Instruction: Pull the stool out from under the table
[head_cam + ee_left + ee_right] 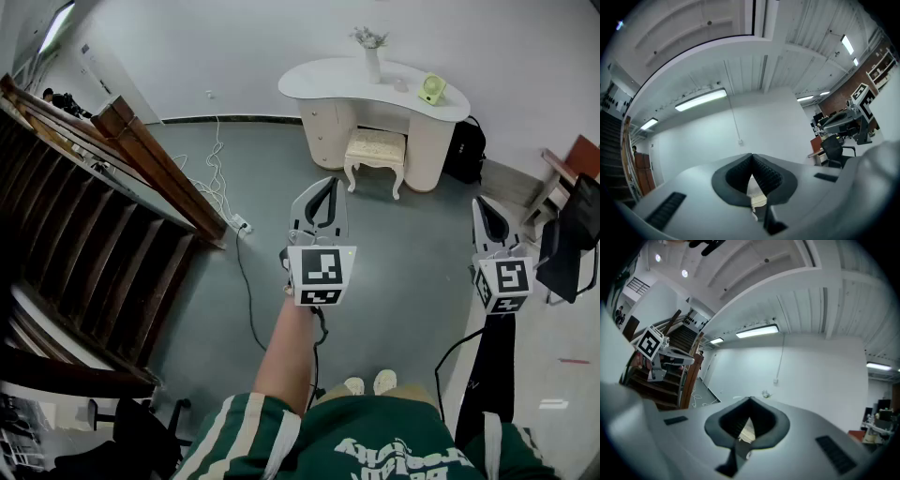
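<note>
Far across the grey floor stands a white curved table (323, 82). A cream stool (376, 148) with white legs is tucked partly under it, between the table's two pedestals. Both grippers are held up in the air well short of the stool. In the head view my left gripper (323, 184) points toward the stool, and my right gripper (481, 202) is off to the right. The left gripper view shows the left gripper (751, 157) with its jaws meeting at the tip, nothing between them. In its own view the right gripper (750, 400) stands the same, shut and empty.
A vase of flowers (372, 53) and a small green object (431, 89) sit on the table. A black bag (466, 150) leans beside it. A wooden staircase (103, 225) fills the left. White cables (212, 178) and a power strip (240, 223) lie on the floor. A black office chair (574, 244) stands at the right.
</note>
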